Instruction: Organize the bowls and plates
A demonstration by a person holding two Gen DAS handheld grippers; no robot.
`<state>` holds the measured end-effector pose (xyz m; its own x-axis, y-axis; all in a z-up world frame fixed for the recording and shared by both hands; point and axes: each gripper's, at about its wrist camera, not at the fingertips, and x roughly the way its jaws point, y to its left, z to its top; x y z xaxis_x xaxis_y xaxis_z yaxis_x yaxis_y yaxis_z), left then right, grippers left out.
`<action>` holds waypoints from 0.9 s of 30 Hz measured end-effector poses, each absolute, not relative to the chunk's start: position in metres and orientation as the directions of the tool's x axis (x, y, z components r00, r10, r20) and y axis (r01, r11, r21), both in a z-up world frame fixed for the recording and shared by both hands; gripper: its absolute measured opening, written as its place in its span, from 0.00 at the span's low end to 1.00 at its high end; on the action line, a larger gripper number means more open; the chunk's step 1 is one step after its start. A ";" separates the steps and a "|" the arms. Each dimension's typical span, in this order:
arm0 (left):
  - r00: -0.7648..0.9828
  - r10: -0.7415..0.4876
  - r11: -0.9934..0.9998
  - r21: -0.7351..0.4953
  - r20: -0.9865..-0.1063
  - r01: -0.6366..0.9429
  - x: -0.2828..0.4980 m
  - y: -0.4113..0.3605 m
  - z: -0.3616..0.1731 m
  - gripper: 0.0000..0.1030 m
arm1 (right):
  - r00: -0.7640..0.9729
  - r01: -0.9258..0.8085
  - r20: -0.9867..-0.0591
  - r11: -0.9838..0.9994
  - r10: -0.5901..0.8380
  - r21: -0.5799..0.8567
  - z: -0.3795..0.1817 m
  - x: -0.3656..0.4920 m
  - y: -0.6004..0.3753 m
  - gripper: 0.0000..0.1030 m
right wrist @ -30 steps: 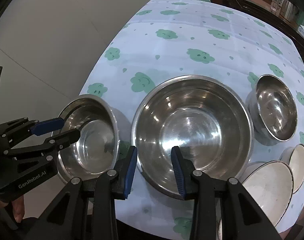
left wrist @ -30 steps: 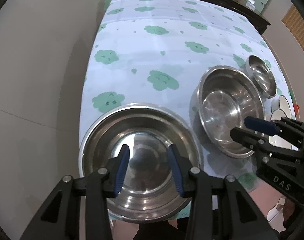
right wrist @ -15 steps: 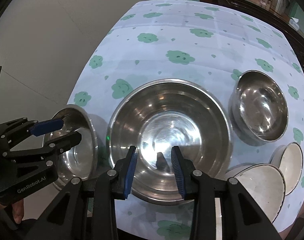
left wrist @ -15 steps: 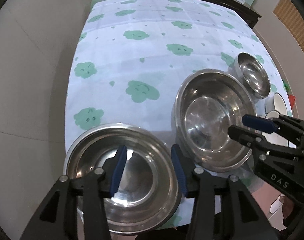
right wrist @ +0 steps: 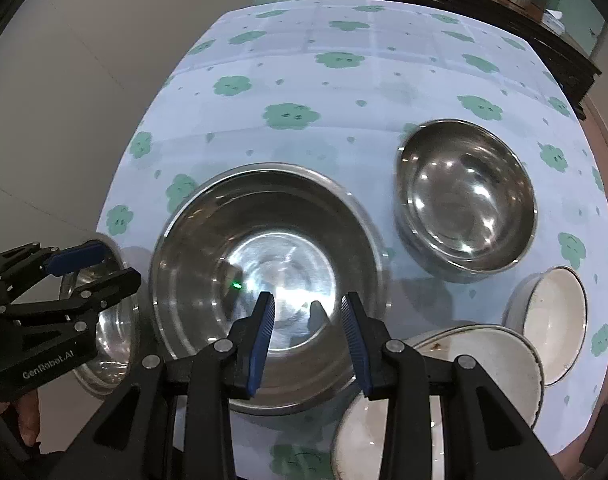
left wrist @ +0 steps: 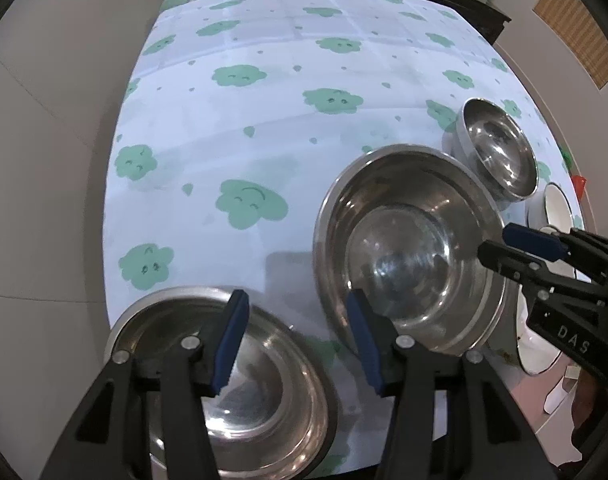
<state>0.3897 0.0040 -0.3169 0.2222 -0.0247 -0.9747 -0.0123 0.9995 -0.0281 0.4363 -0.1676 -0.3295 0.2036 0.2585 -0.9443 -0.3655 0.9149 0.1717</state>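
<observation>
Three steel bowls sit on the tablecloth (left wrist: 264,128). The big bowl (right wrist: 264,264) is the middle one. Left gripper (left wrist: 296,344), jaws opening and empty, hangs over the left bowl (left wrist: 264,392). Right gripper (right wrist: 305,340), half-spread and empty, hangs over the big bowl's near rim.

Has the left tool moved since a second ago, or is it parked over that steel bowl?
Yes. Against the tablecloth, the left tool has slid rightward off the near steel bowl toward the big middle bowl, its jaws opening on nothing.
</observation>
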 end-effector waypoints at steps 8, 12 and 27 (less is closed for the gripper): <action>0.213 -0.027 1.000 -0.029 -0.977 -0.008 0.404 0.000 -0.326 0.57 | 0.205 -0.338 -0.955 0.931 0.216 0.138 -0.334 0.445 -0.178 0.37; 0.200 -0.028 1.000 -0.028 -0.979 0.000 0.408 -0.002 -0.331 0.57 | 0.189 -0.331 -0.961 0.934 0.203 0.132 -0.340 0.448 -0.181 0.37; 0.177 -0.043 0.999 -0.039 -0.983 0.022 0.411 -0.009 -0.340 0.57 | 0.162 -0.325 -0.963 0.933 0.217 0.155 -0.348 0.450 -0.183 0.37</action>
